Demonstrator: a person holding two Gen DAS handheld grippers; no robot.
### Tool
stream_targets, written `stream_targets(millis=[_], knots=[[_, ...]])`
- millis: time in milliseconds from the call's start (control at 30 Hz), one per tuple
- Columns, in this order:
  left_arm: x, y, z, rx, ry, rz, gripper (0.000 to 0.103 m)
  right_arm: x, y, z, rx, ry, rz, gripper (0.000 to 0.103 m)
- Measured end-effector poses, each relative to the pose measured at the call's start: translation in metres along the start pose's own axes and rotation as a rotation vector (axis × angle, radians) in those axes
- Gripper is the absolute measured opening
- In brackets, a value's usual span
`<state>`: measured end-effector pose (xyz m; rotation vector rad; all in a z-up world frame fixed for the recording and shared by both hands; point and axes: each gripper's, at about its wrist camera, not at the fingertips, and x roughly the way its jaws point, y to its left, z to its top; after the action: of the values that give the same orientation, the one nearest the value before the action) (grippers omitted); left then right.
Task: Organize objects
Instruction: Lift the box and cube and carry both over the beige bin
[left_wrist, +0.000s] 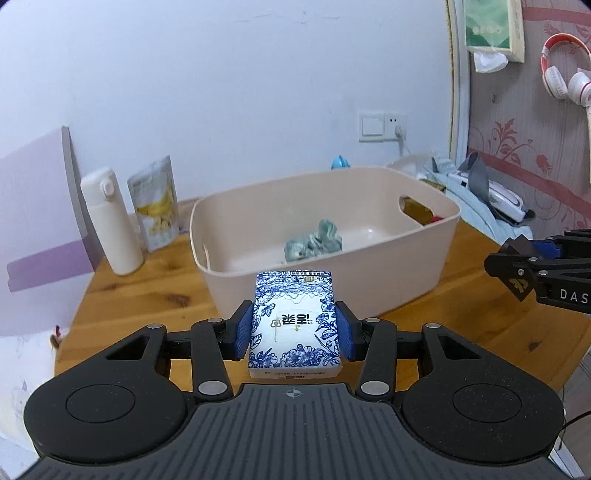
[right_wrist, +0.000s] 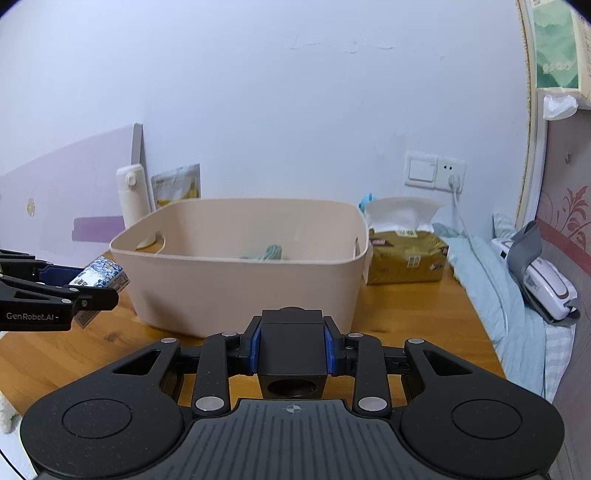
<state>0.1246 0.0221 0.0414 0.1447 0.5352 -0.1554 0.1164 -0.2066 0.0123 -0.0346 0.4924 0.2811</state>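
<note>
Tissue pack (left_wrist: 294, 322), white with blue flower print, sits clamped between the blue pads of the left gripper (left_wrist: 294, 326), held above the wooden table (left_wrist: 147, 295) just in front of the beige plastic bin (left_wrist: 369, 266). In the right wrist view the same pack (right_wrist: 103, 275) shows at the left edge, beside the bin's near corner. The right gripper (right_wrist: 291, 349) is closed on a black block (right_wrist: 291, 354) with a round hole in its near face, likewise held above the table and in front of the bin (right_wrist: 221, 288).

Inside the bin lies a crumpled green-and-white cloth (left_wrist: 314, 240). Left of the bin stand a white flask (left_wrist: 109, 221) and, just beside it, a snack pouch (left_wrist: 157, 205) printed with bananas, both near the wall. On the bin's right side is a gold tissue box (right_wrist: 406, 258) with a white tissue sticking up. Farther right, a pale blue cloth (right_wrist: 491, 288) covers a surface where a white device (right_wrist: 546, 284) with a grey strap rests. A wall switch and socket (right_wrist: 434, 171) sit above.
</note>
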Motion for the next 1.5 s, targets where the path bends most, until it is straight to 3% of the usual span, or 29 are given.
stream_targets(millis=[667, 1500], knots=[[0.007, 0.005, 0.041, 0.007, -0.075, -0.012, 0.047, 0.006, -0.011, 0.027, 0.020, -0.065, -0.029, 0.030], [0.056, 0.014, 0.082, 0.021, -0.048, -0.017, 0.047, 0.046, -0.016, 0.067, 0.027, -0.085, -0.038, 0.030]])
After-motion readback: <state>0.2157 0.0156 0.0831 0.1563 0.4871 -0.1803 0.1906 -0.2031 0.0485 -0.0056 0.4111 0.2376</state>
